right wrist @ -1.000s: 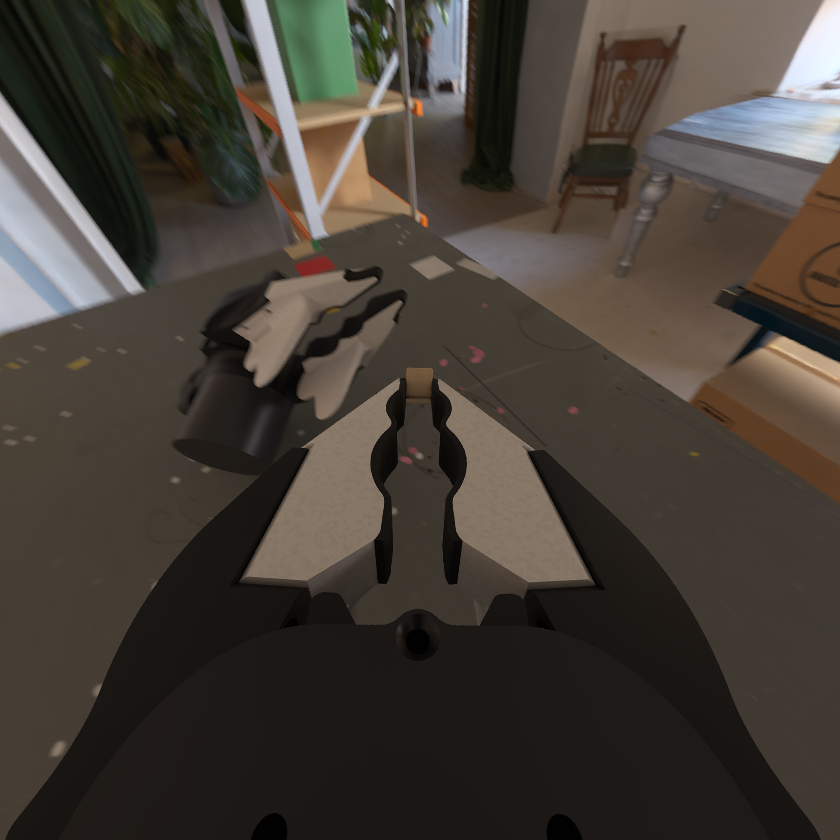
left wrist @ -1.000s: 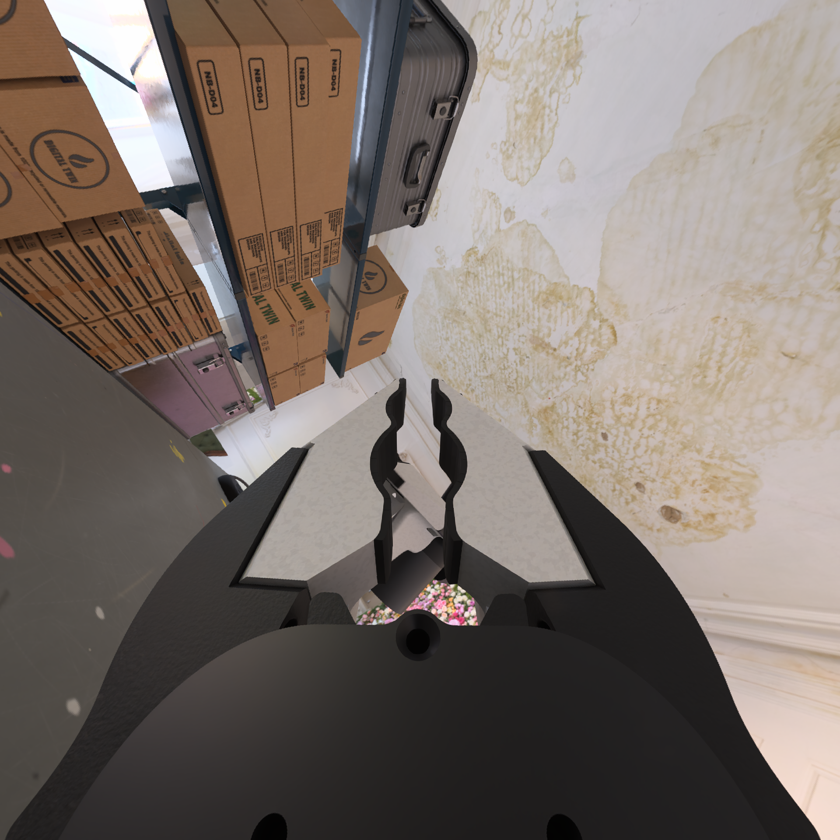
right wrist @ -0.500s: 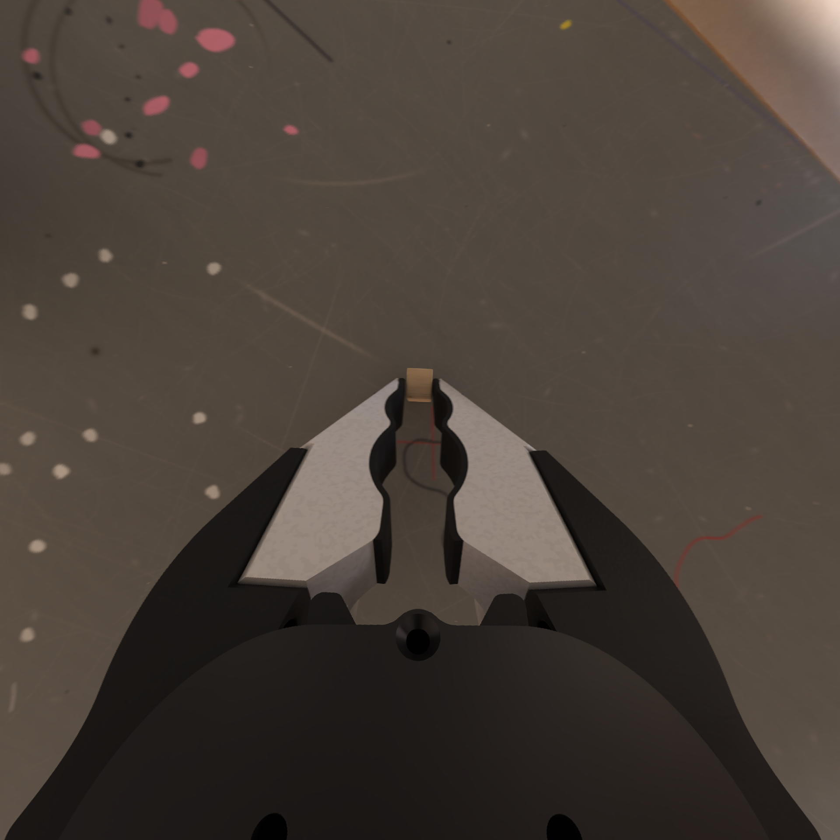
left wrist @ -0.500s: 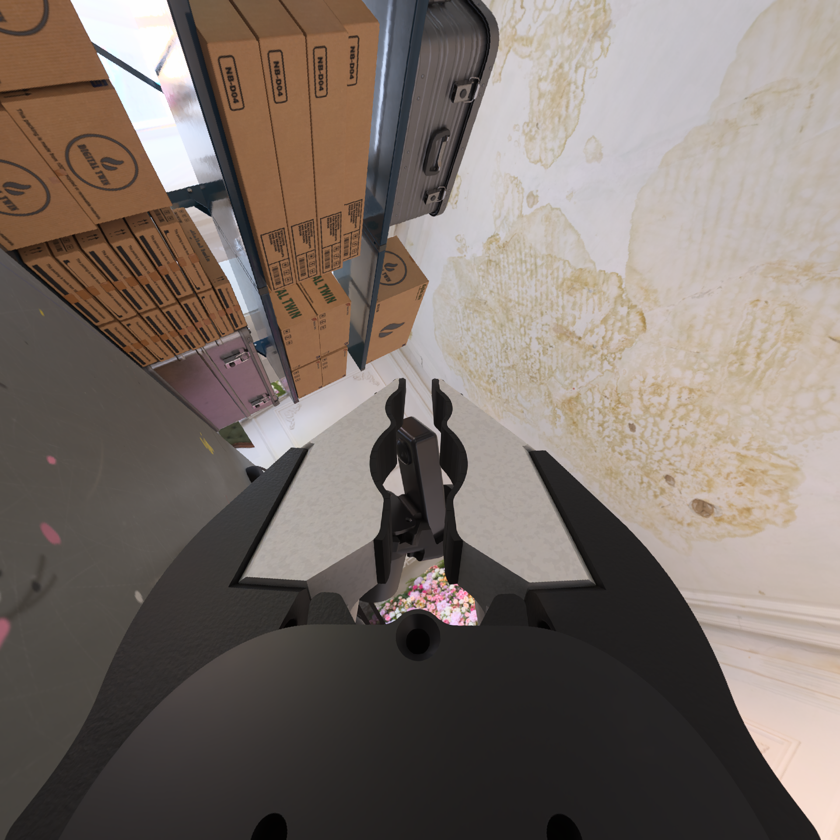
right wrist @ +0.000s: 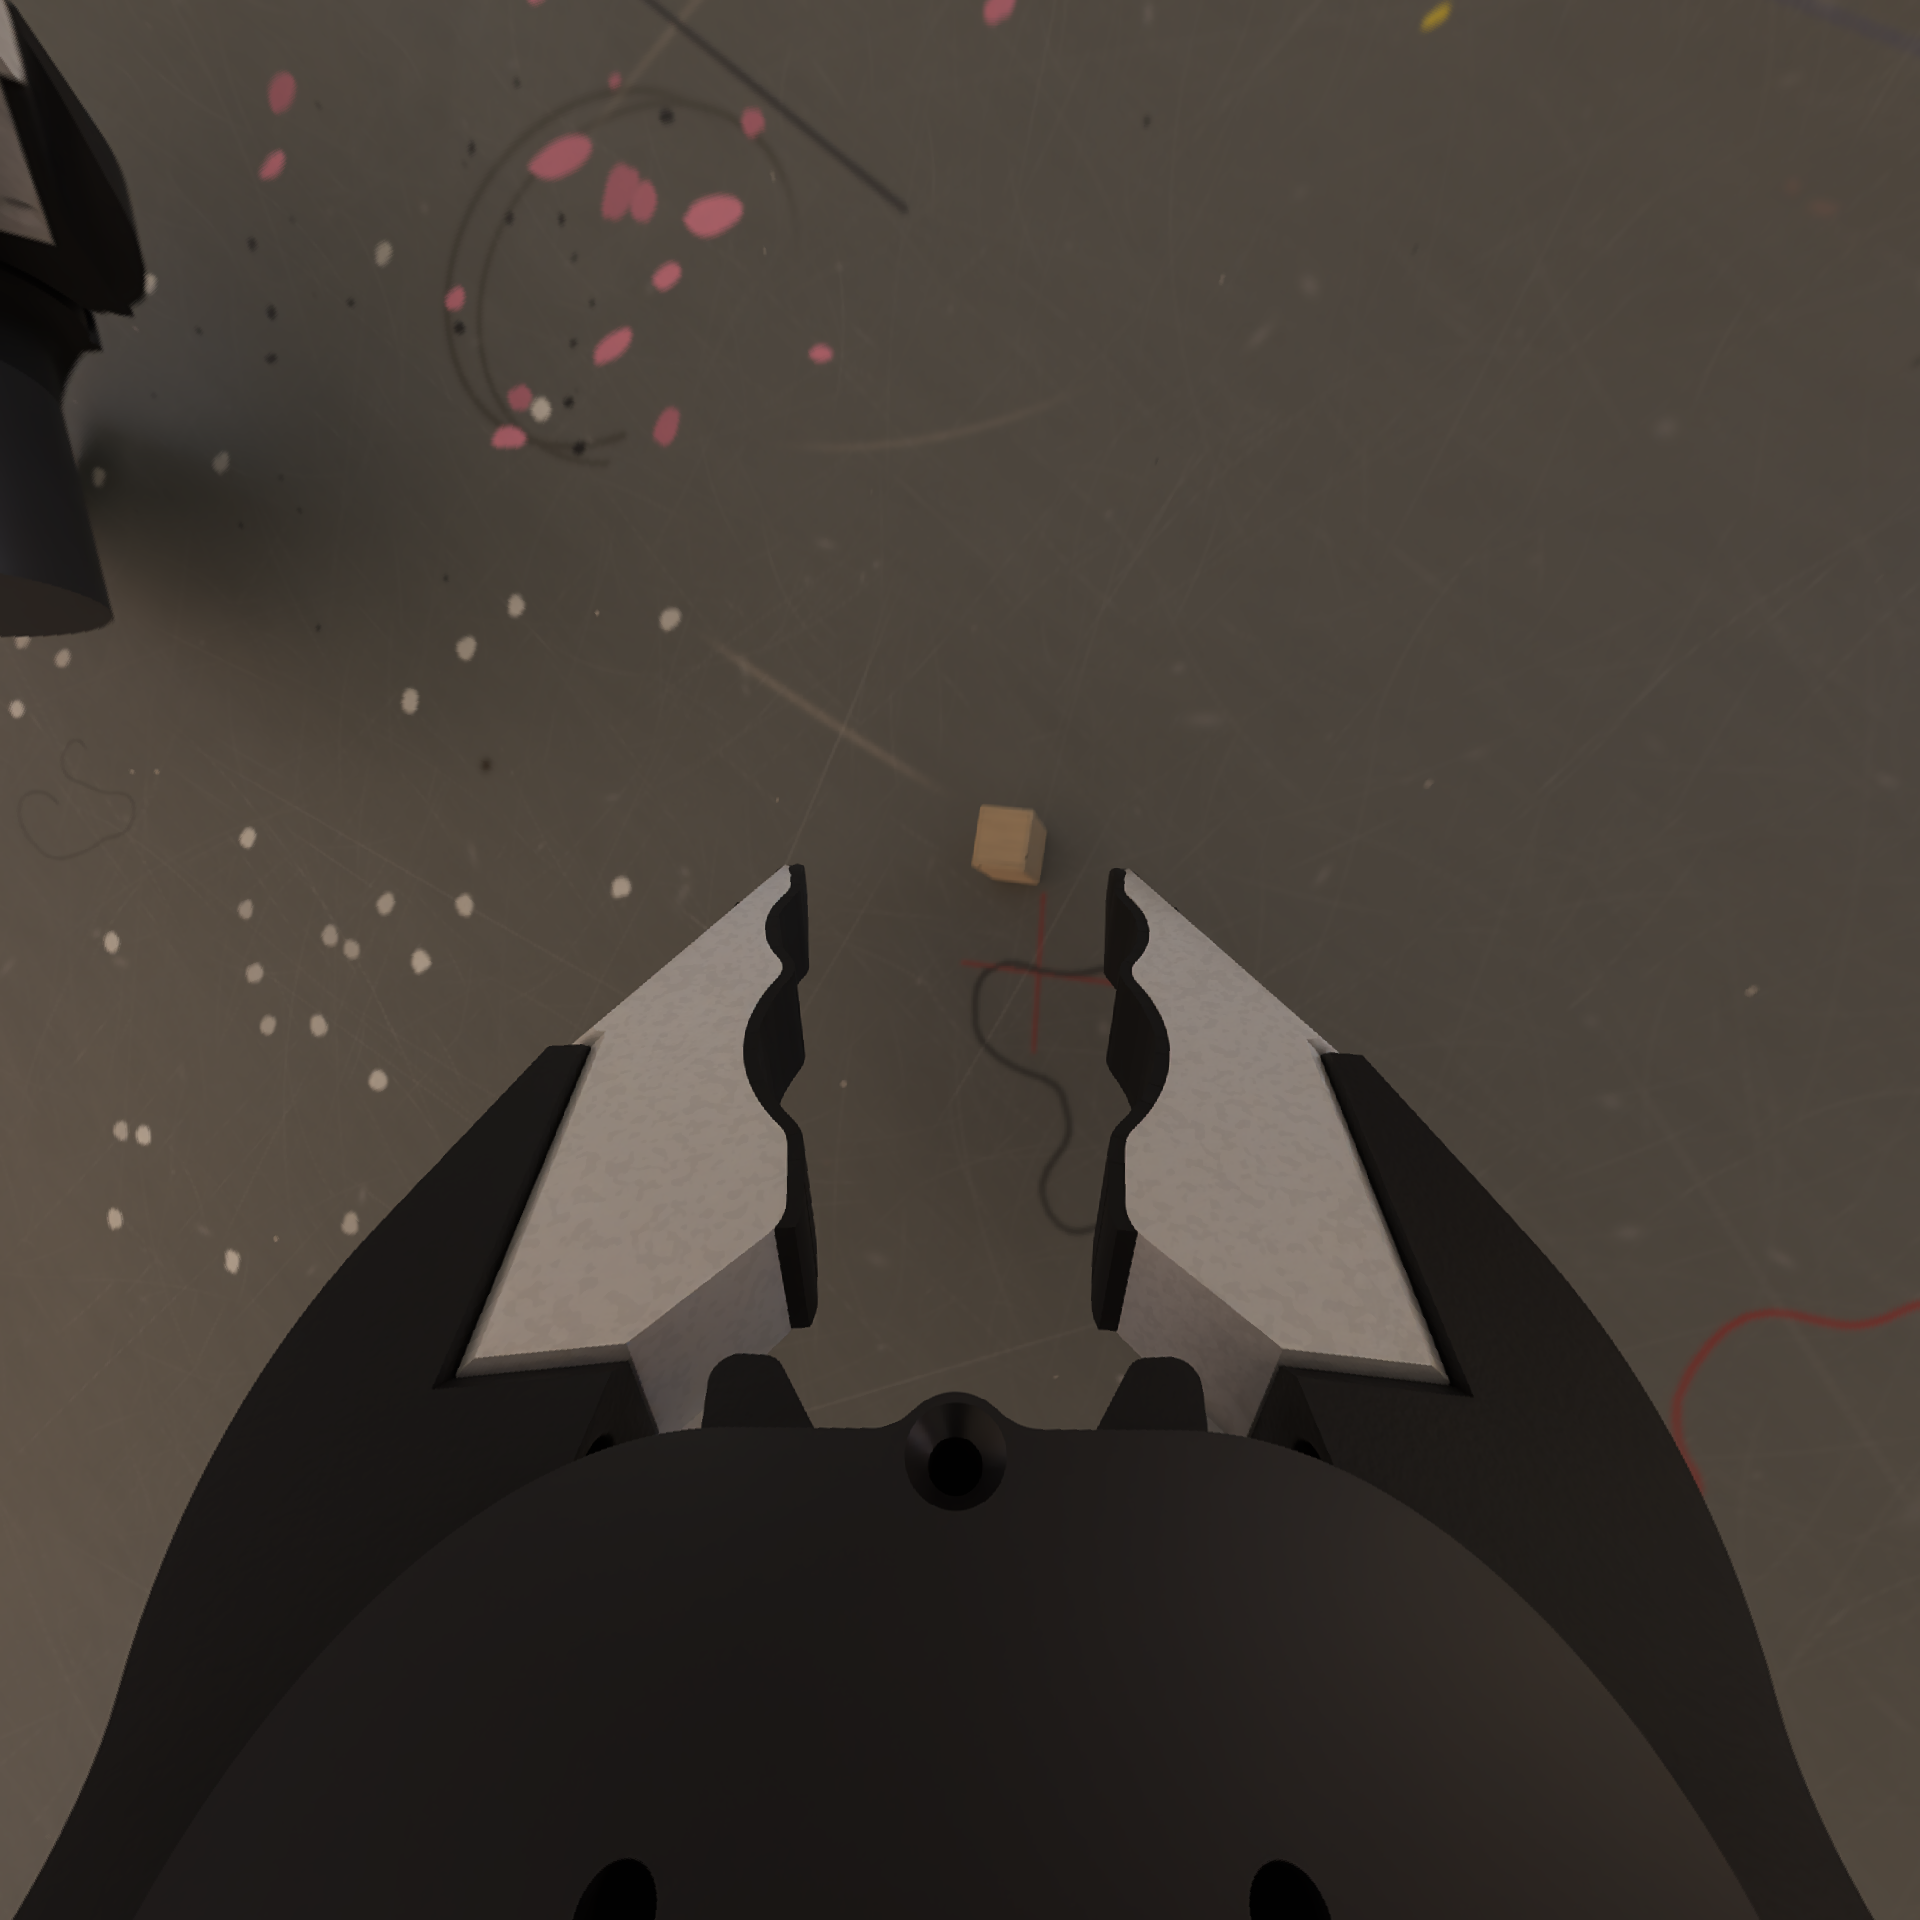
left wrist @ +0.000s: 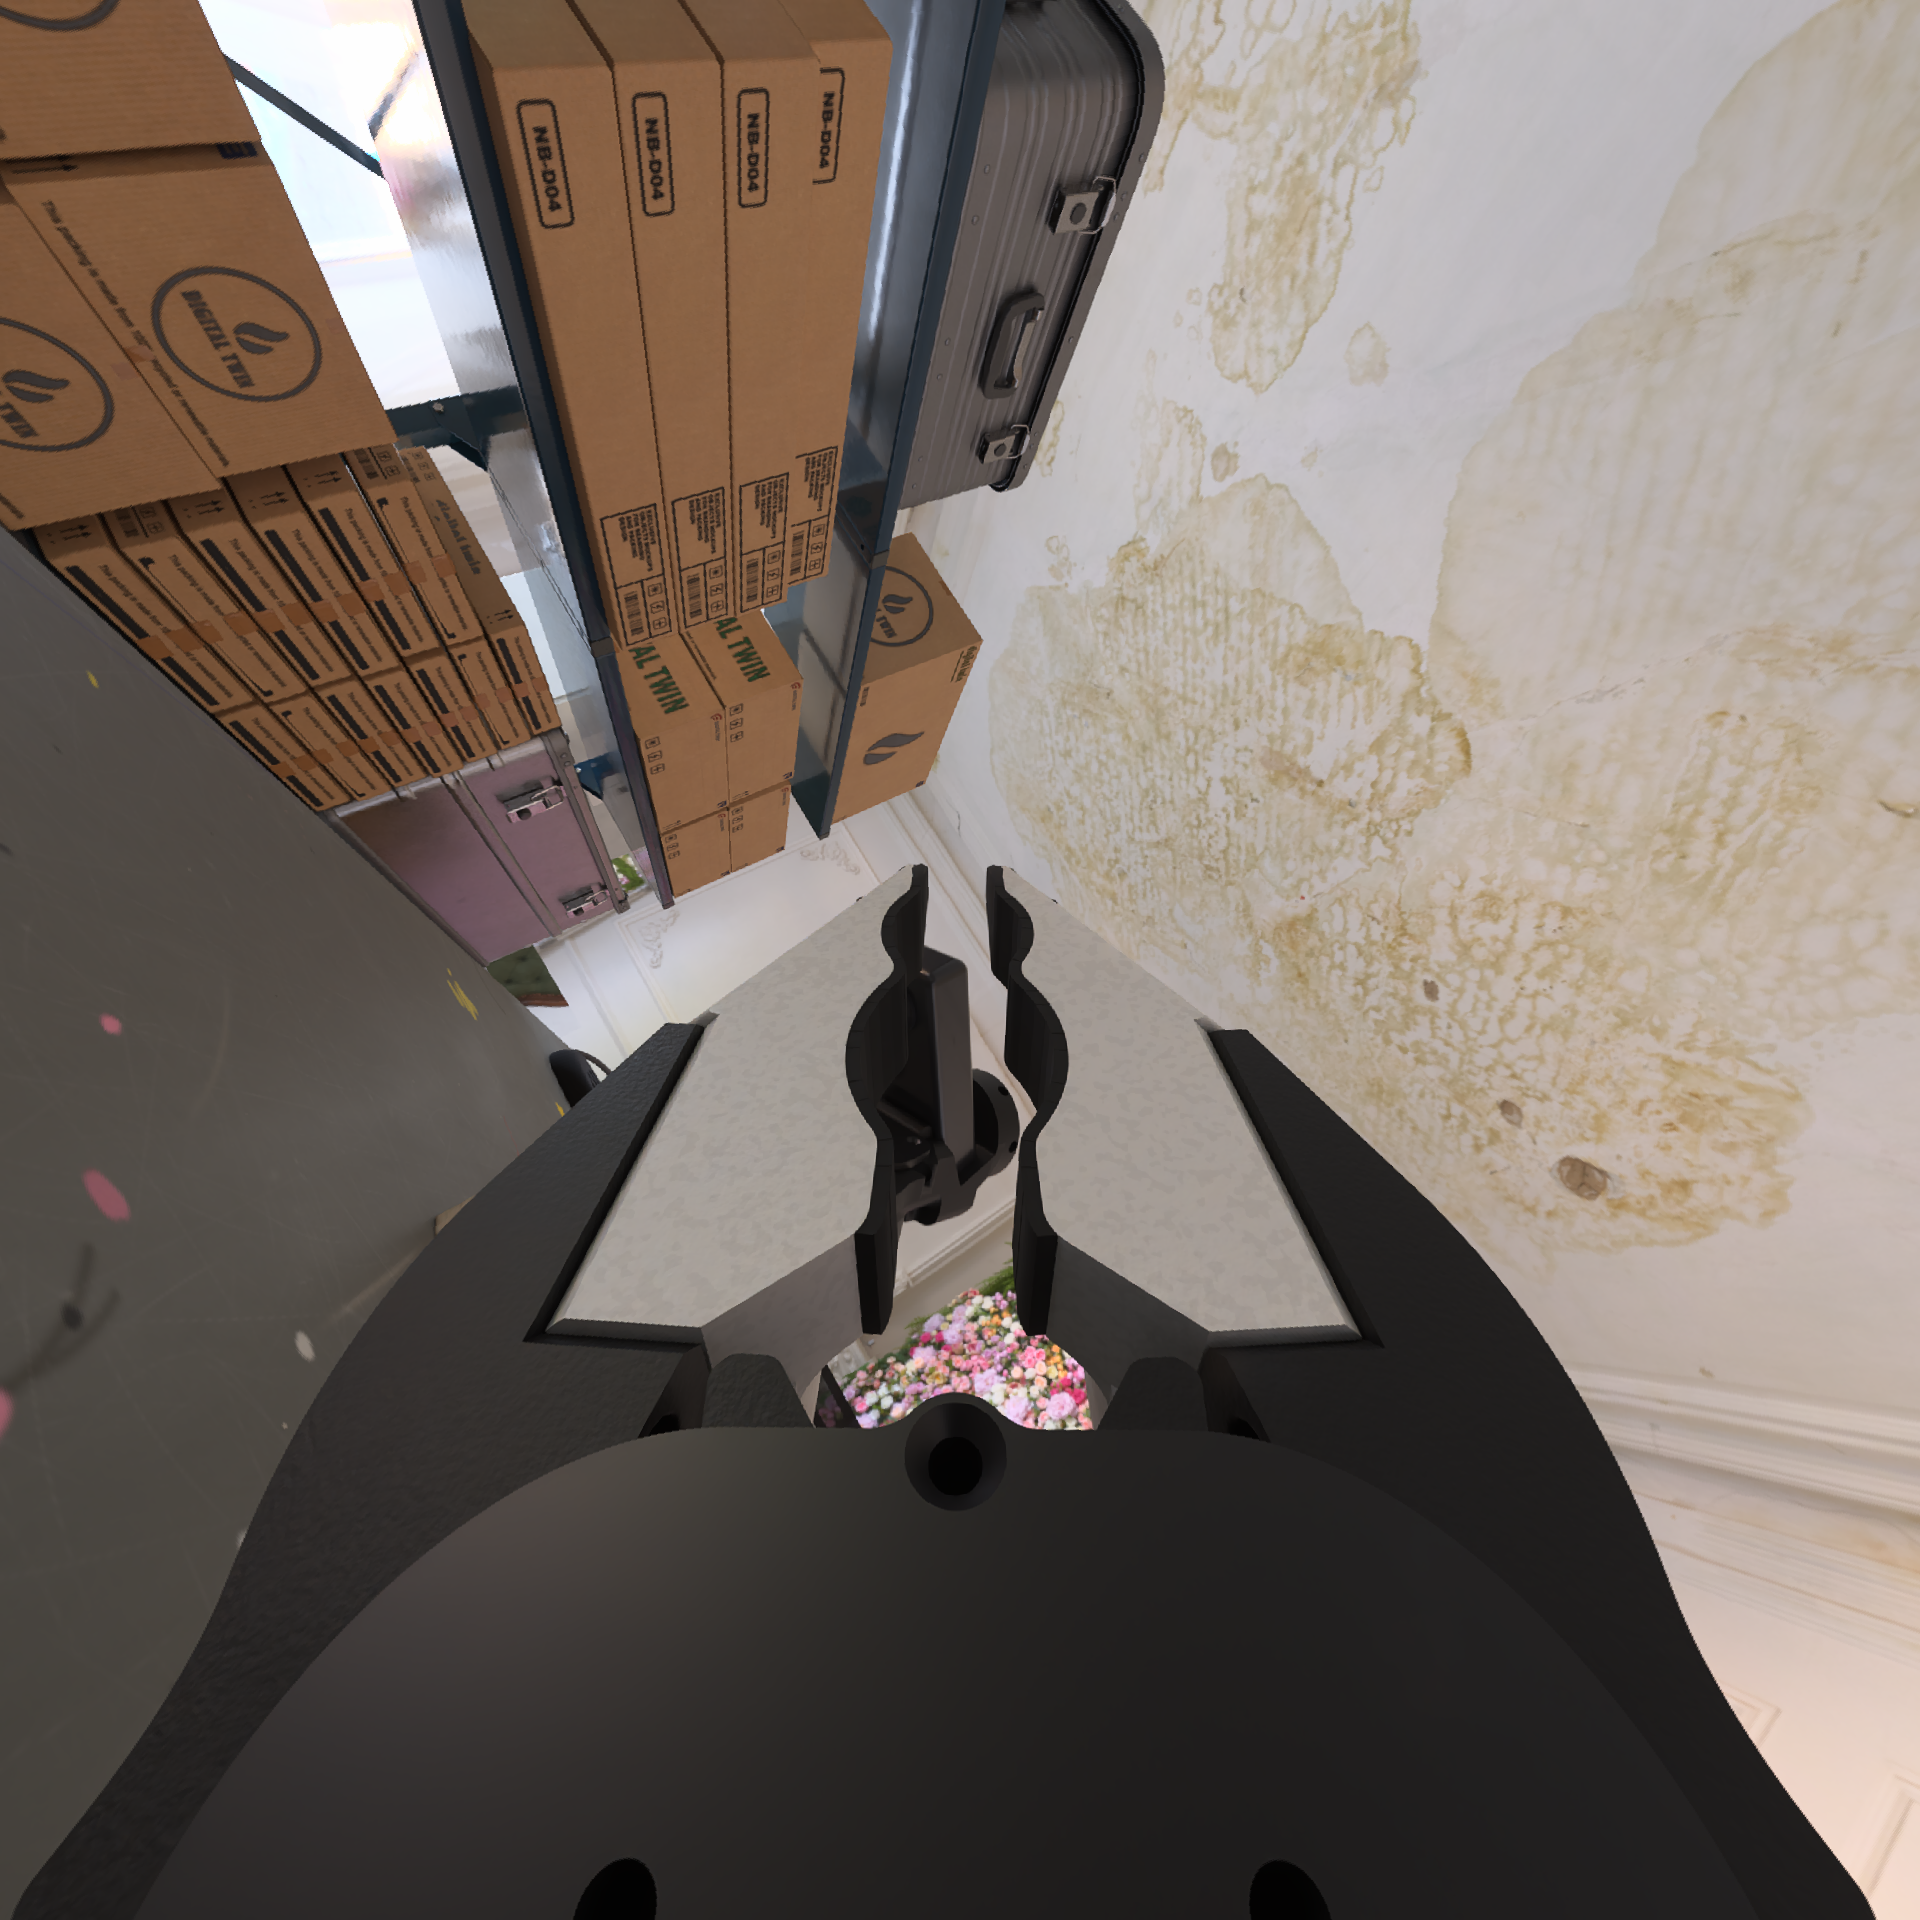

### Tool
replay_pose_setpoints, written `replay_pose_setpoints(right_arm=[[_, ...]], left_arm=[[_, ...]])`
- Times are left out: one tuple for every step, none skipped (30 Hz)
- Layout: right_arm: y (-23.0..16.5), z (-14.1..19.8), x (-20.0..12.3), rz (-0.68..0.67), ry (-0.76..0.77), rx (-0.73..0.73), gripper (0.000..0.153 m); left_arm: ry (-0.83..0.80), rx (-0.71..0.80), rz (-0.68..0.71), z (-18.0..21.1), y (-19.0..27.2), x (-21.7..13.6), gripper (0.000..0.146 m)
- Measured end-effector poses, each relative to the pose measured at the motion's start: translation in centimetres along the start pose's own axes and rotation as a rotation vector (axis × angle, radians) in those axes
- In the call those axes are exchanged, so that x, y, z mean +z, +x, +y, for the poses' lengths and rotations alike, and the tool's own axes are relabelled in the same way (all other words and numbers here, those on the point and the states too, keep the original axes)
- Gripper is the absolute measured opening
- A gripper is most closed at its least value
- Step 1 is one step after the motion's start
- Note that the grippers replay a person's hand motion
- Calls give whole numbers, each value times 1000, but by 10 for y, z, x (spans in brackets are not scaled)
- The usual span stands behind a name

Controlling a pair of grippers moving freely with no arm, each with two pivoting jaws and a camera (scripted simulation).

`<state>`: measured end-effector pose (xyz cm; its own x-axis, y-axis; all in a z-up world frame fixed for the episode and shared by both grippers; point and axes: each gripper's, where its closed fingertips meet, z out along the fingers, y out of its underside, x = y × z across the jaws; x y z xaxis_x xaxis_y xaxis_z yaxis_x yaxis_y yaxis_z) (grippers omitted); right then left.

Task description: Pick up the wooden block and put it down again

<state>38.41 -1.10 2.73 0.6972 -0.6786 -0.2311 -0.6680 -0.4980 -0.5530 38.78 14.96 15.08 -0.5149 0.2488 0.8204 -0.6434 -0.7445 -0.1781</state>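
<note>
Right wrist view, item one: my right gripper [right wrist: 954, 883], fingers spread wide apart and holding nothing. Item two: the wooden block [right wrist: 1008, 845], a small pale cube lying on the dark grey tabletop [right wrist: 1455, 623] just beyond the fingertips, slightly right of the centre line between them, touching neither finger. Item three: tabletop markings, namely pink paint flecks [right wrist: 623, 197] inside a thin scribed ring toward the top, scattered white specks [right wrist: 332, 935] at left, a thin red cross [right wrist: 1037, 966] and a black squiggle [right wrist: 1039, 1101] between my fingers, and a red curl [right wrist: 1766, 1340] at the right edge. Item four: the left gripper [right wrist: 42, 416], only its black body visible at the upper left edge, well apart from the block.

Left wrist view, item five: my left gripper [left wrist: 954, 883], fingers drawn close with a narrow gap at the tips, gripping nothing that I can see. A black device [left wrist: 940, 1081] shows through the gap, farther off; I cannot tell what it is. Item six: a blue metal rack [left wrist: 883, 416] loaded with cardboard boxes [left wrist: 665, 343], a grey ribbed case [left wrist: 1029, 270] and a mauve case [left wrist: 488, 862]. Item seven: a stained white surface [left wrist: 1455, 623] at right, and pink flowers [left wrist: 966, 1361] low between the fingers.
</note>
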Motion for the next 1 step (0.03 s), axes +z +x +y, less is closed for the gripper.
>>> replay_pose_setpoints(right_arm=[[2, -4, -1, -6, 10, -10, 58]], left_arm=[[-1, 1, -1, 0, 0, 0, 11]])
